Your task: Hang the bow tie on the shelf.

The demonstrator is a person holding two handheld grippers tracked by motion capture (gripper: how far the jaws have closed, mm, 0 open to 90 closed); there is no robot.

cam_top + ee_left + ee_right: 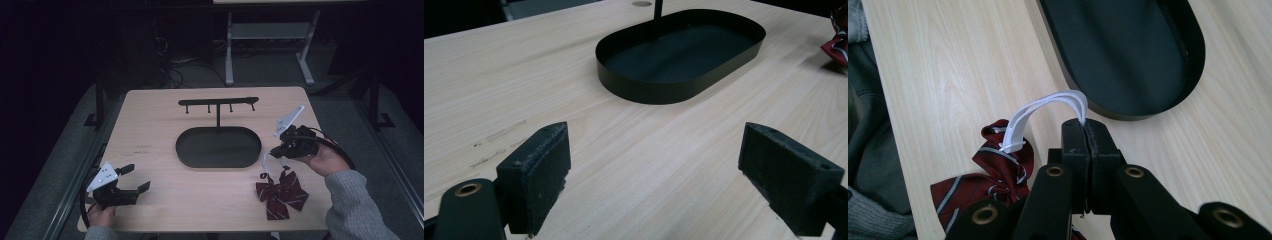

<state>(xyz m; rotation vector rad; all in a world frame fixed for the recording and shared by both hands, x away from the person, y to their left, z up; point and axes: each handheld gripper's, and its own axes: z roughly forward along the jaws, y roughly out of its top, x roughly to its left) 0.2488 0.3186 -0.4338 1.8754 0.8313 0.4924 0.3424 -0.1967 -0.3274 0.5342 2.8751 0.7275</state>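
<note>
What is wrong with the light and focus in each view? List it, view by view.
High view: dim, the room behind black, the table evenly lit, slightly soft. Left gripper view: bright, the tray sharp, the left gripper near and a little blurred. Right gripper view: well lit, the white strap crisp in the shut right gripper, the bow tie partly shaded.

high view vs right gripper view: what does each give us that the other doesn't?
High view alone: the hook rack on its post above the tray, the left gripper with jaws apart near the table's front left corner, and the whole table.

Right gripper view alone: the right gripper with jaws pressed together on the white strap, and the strap's join to the bow's knot.

Both: the striped red bow tie, lying on the table, the black oval tray and the grey sleeve.
</note>
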